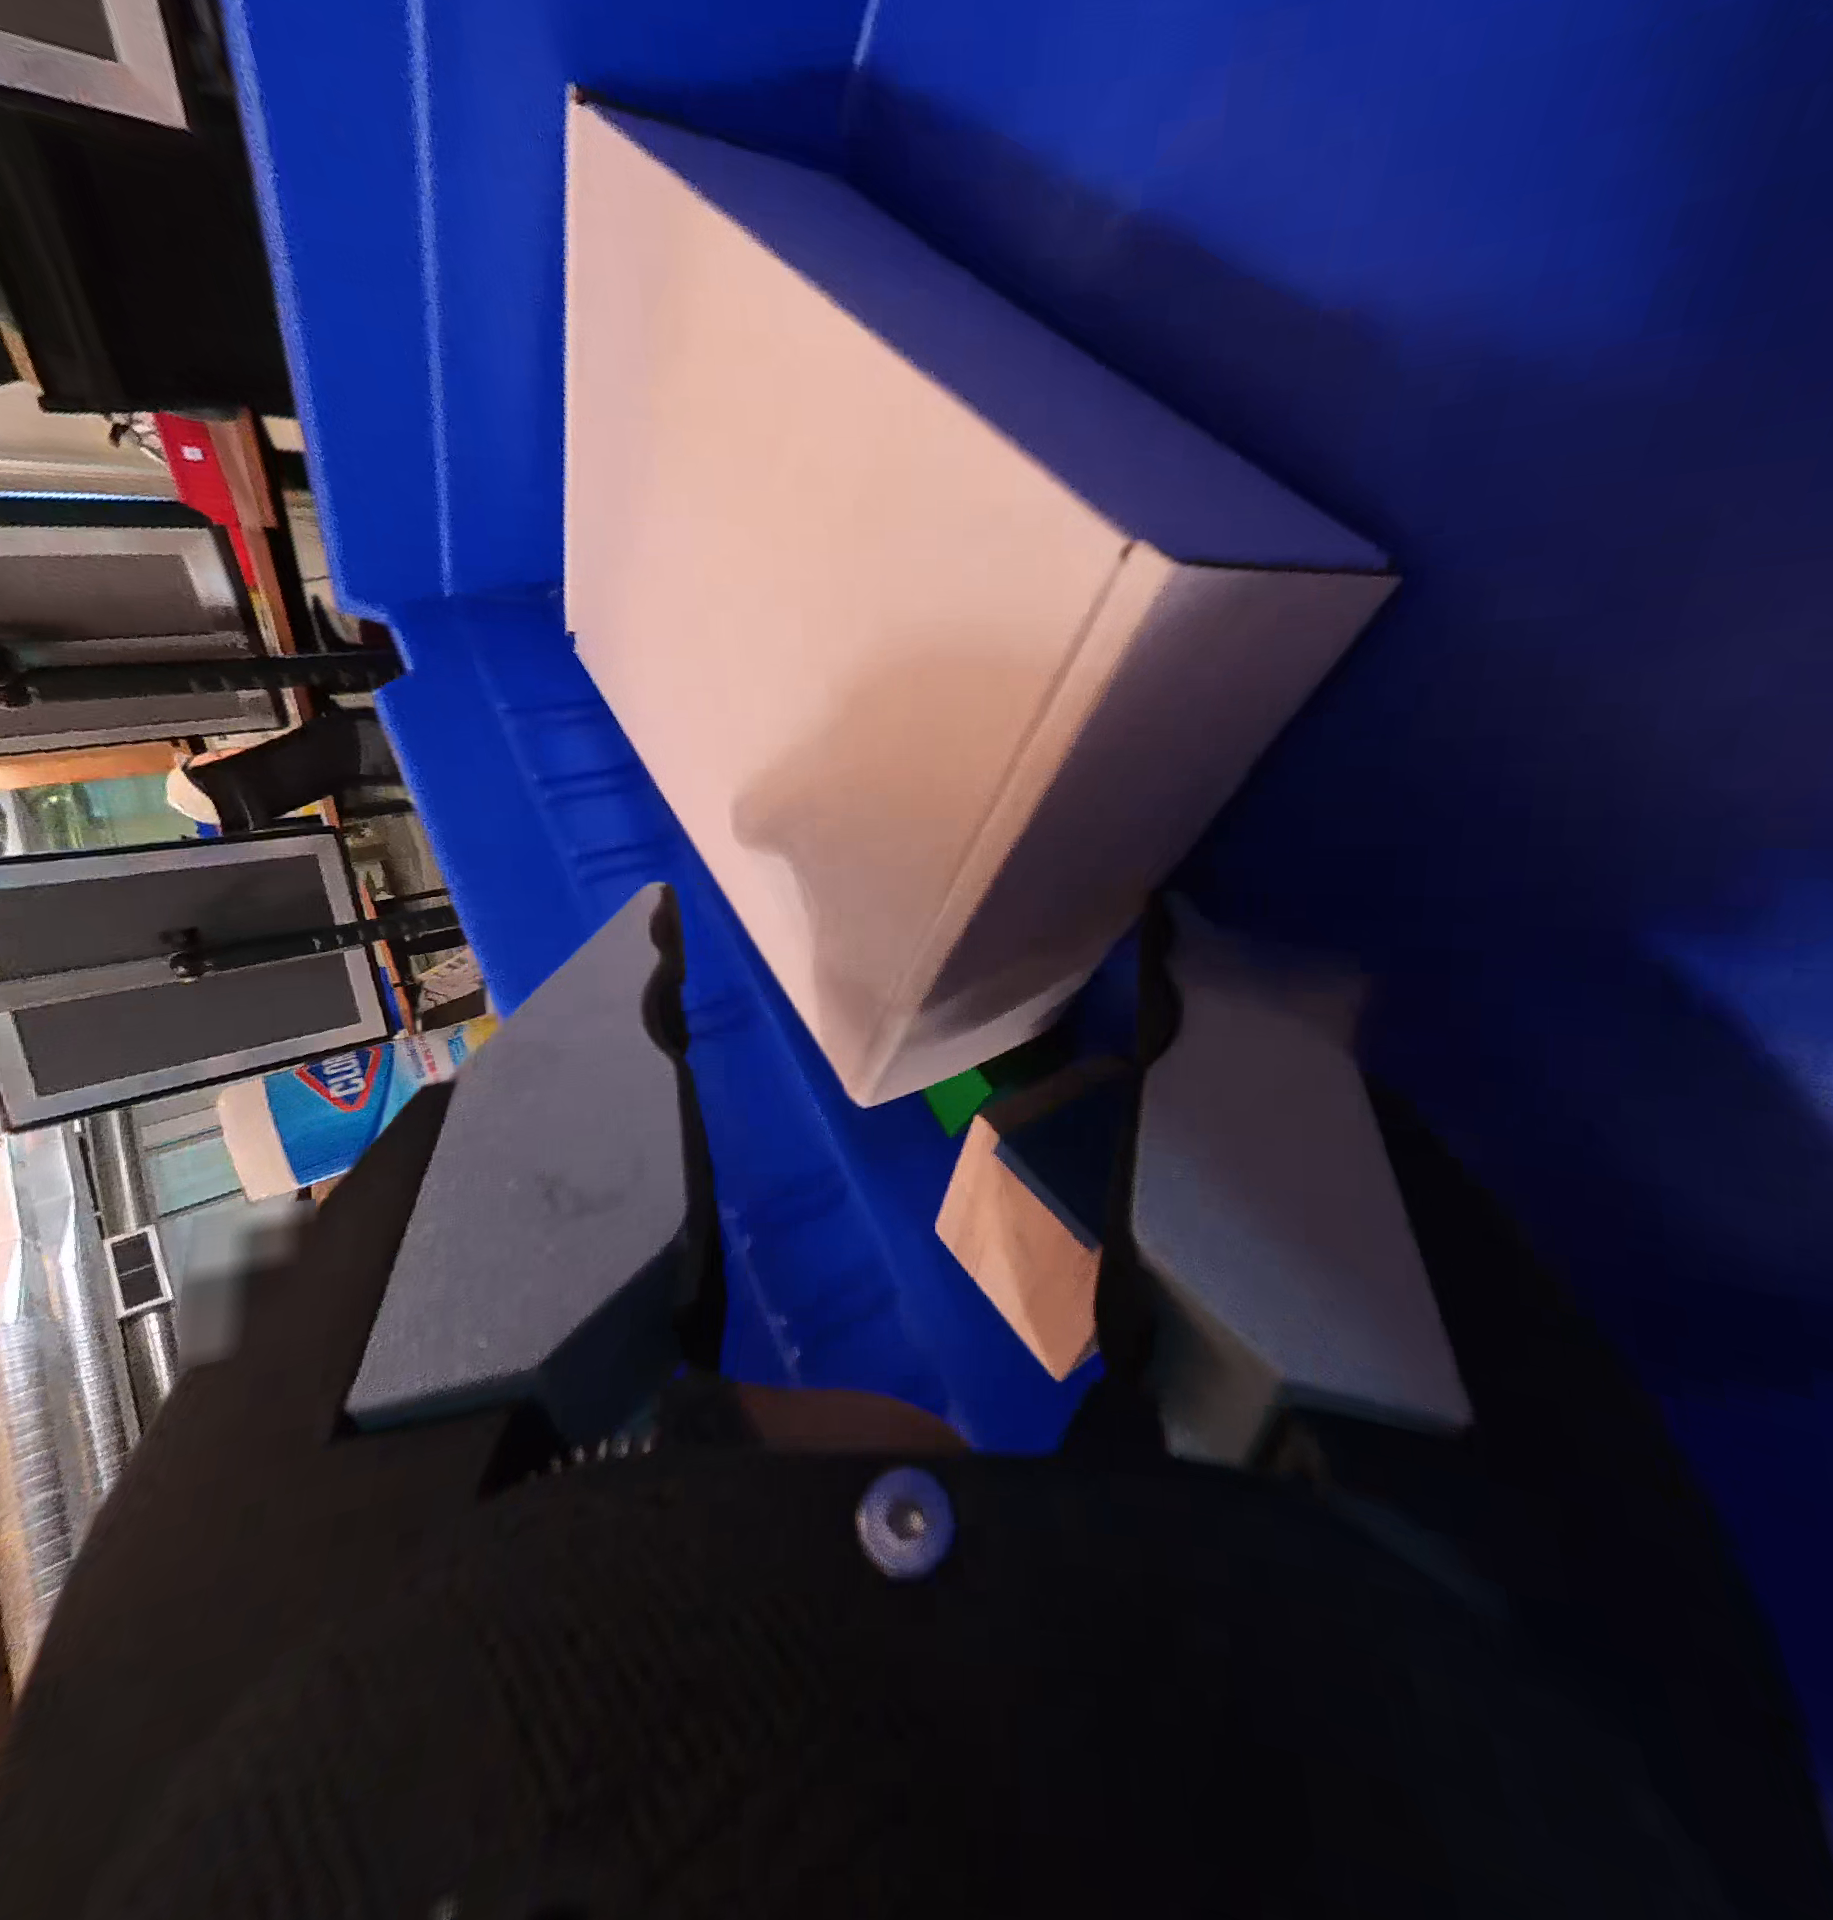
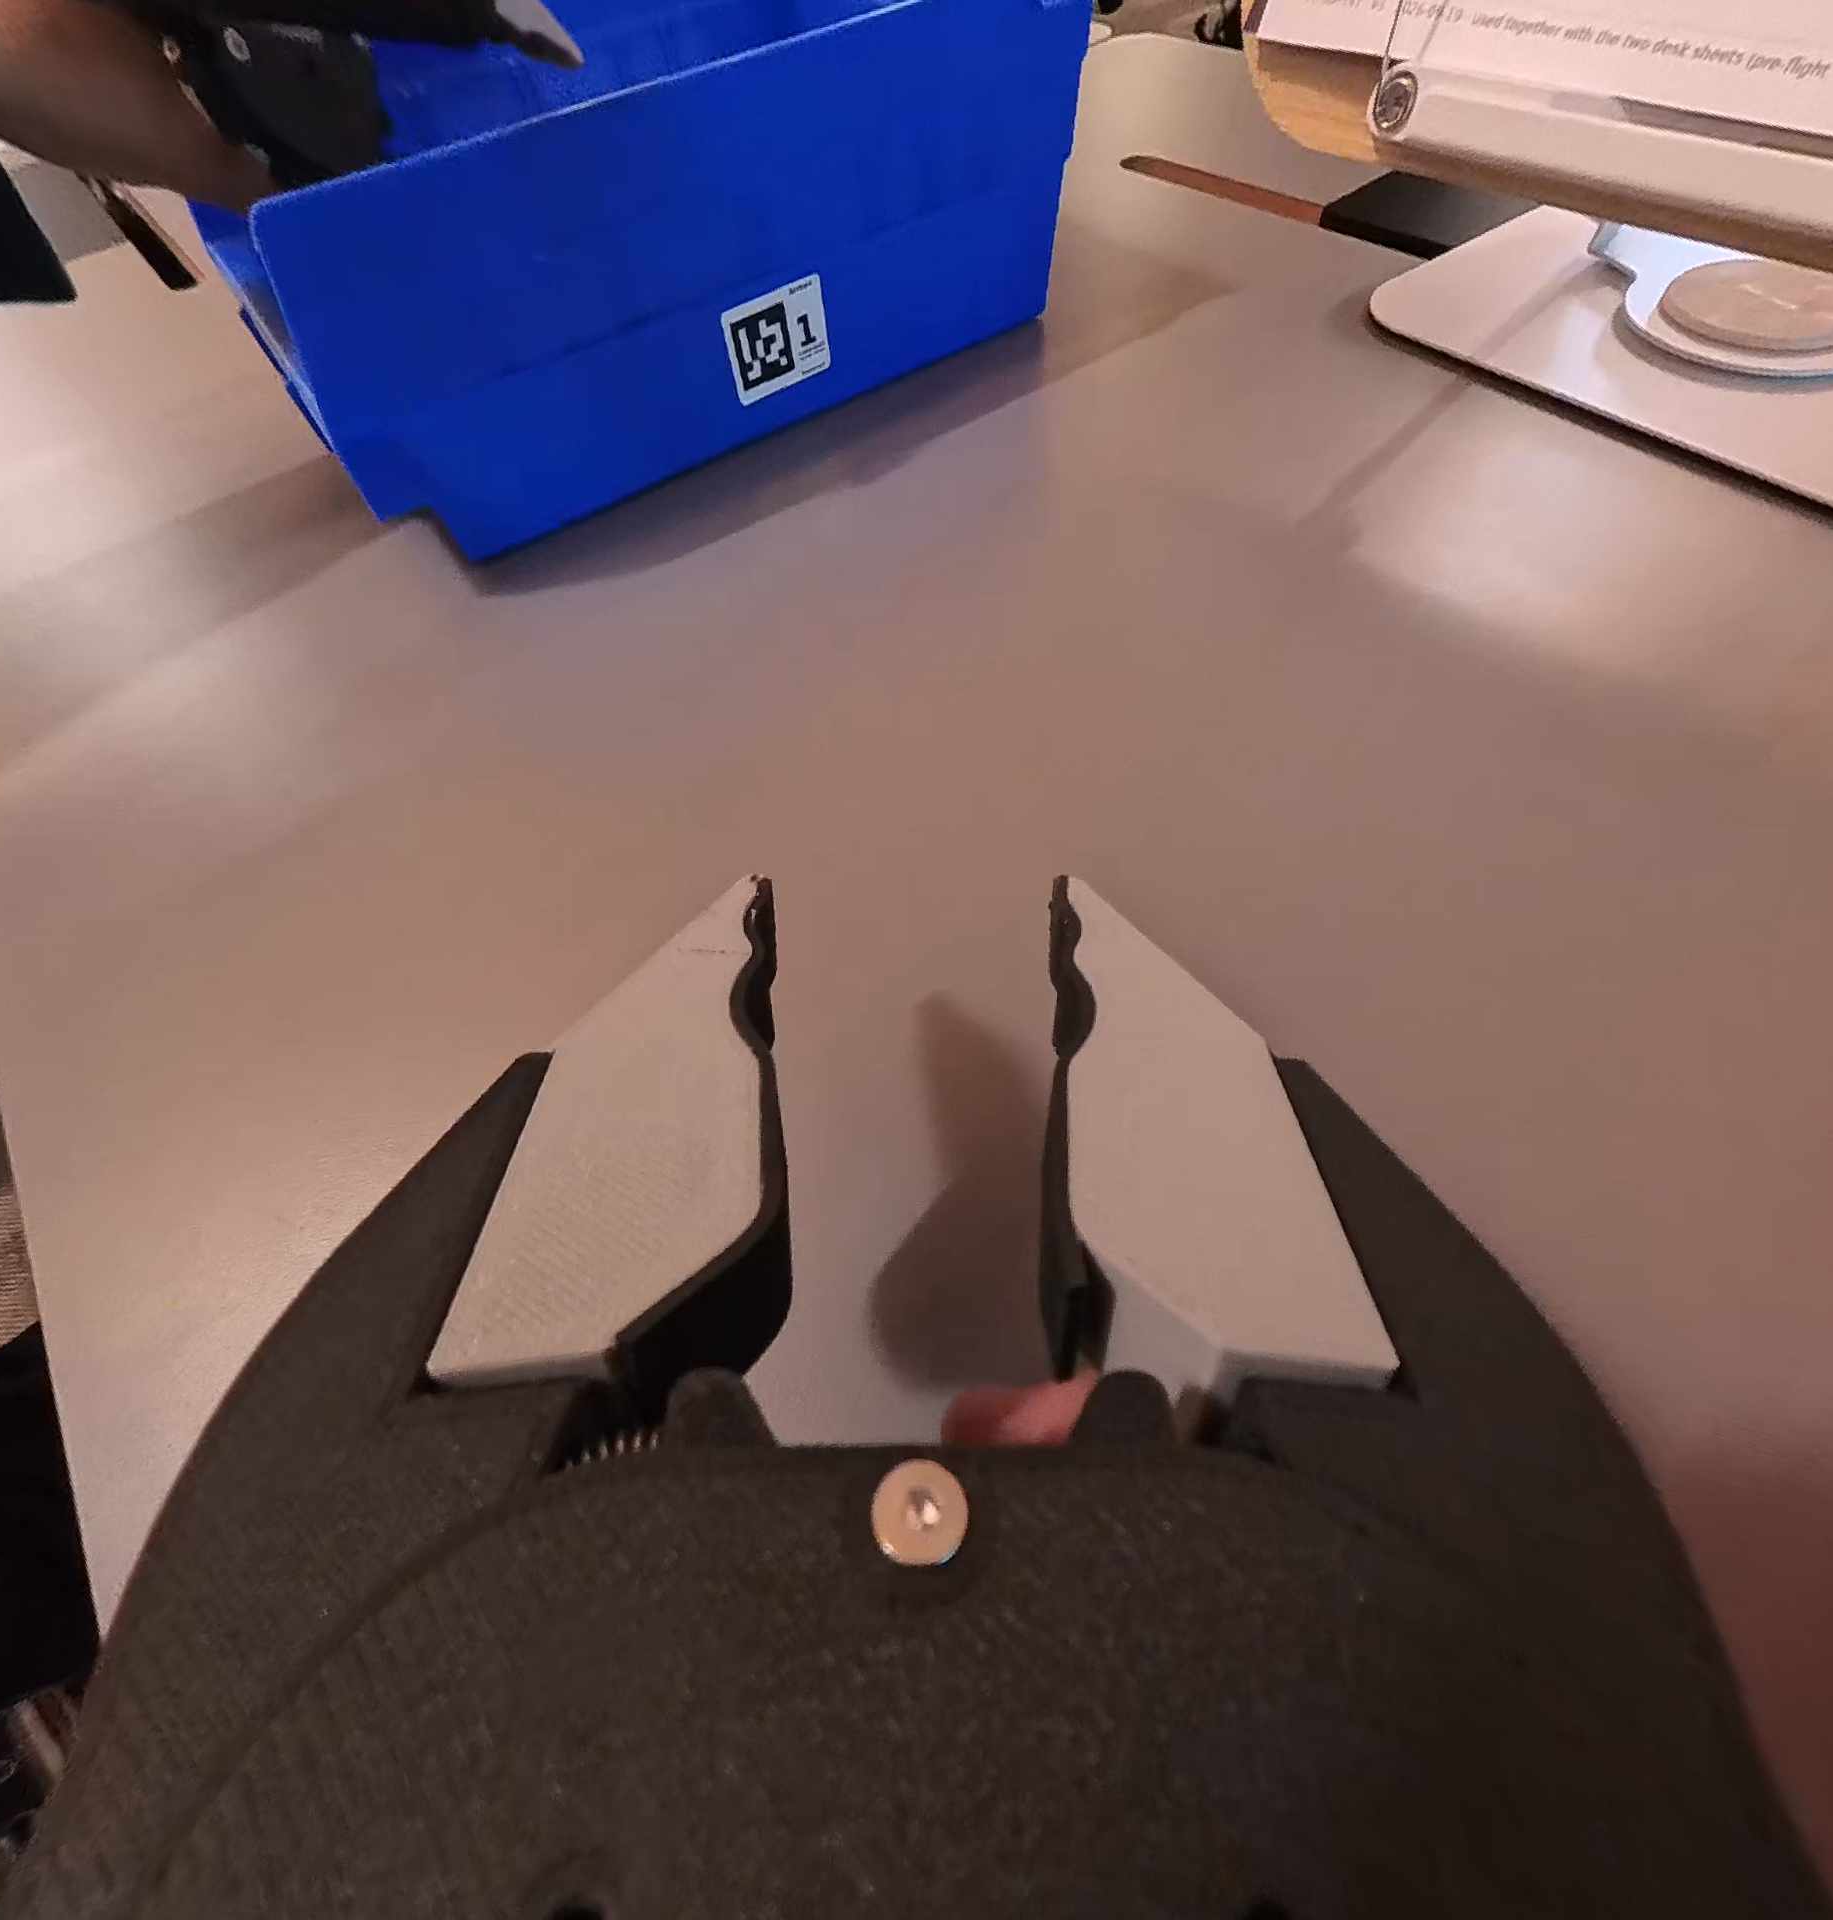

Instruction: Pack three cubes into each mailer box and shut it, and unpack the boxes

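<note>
Left gripper (image 1: 907, 914): it is seen inside the blue bin (image 1: 1514, 312); its grey fingers (image 1: 538, 1174) are spread wide, and nothing is pinched between them.
Mailer box (image 1: 818, 582): a closed white box is seen lying in the bin, against the blue wall, just ahead of the left fingertips; whether it is touched cannot be told.
Cubes: a green cube (image 1: 959, 1096) is partly seen under the near corner of the mailer box; a tan wooden cube (image 1: 1016, 1257) lies just beside the inner face of the right-hand finger.
Right gripper (image 2: 912, 894): it is held low over the grey table (image 2: 995, 675), well apart from the bin; its fingers (image 2: 621, 1195) are parted, with only bare tabletop between them.
Blue bin, outside (image 2: 631, 332): it stands on the table at the far left; the other gripper (image 2: 299, 94) is seen reaching over its rim.
Labels: a white sticker (image 2: 777, 338) with a black square code and print is seen on the bin's side wall.
Writing elsewhere: a printed sheet (image 2: 1618, 52) is clipped on a stand at the upper right; a blue-and-white branded canister (image 1: 340, 1112) is seen beyond the bin.
</note>
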The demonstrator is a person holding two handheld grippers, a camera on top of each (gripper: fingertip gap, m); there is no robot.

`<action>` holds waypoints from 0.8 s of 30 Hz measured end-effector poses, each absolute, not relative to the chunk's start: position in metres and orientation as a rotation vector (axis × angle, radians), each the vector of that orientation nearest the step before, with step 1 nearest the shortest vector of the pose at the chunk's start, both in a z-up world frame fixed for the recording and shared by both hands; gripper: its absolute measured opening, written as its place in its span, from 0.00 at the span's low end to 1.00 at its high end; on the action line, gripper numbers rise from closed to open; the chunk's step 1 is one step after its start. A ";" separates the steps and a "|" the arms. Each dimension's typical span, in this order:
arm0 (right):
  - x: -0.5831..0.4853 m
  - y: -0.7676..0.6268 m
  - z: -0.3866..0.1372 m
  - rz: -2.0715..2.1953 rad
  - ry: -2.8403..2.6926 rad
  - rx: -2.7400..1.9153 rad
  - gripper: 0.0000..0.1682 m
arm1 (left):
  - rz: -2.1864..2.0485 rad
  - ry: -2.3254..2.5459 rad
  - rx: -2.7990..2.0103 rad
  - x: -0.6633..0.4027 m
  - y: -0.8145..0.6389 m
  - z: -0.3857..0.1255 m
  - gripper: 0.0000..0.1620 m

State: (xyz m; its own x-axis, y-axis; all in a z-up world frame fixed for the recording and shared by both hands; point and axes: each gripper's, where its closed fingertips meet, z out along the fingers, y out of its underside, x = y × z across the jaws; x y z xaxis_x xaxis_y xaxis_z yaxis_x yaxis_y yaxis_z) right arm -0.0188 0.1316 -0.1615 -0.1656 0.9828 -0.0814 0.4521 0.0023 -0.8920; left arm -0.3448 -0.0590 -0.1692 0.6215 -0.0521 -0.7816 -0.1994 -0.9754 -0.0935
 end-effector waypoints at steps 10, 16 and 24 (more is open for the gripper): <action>-0.021 0.127 -0.166 1.092 -1.714 -1.488 0.30 | 1.219 0.240 -2.644 -0.341 -0.059 -0.169 0.38; -0.021 0.129 -0.164 1.136 -1.695 -1.509 0.30 | 1.091 0.224 -2.590 -0.327 -0.054 -0.151 0.38; -0.020 0.126 -0.165 1.115 -1.712 -1.483 0.30 | 0.771 0.088 -2.606 -0.300 -0.052 -0.123 0.38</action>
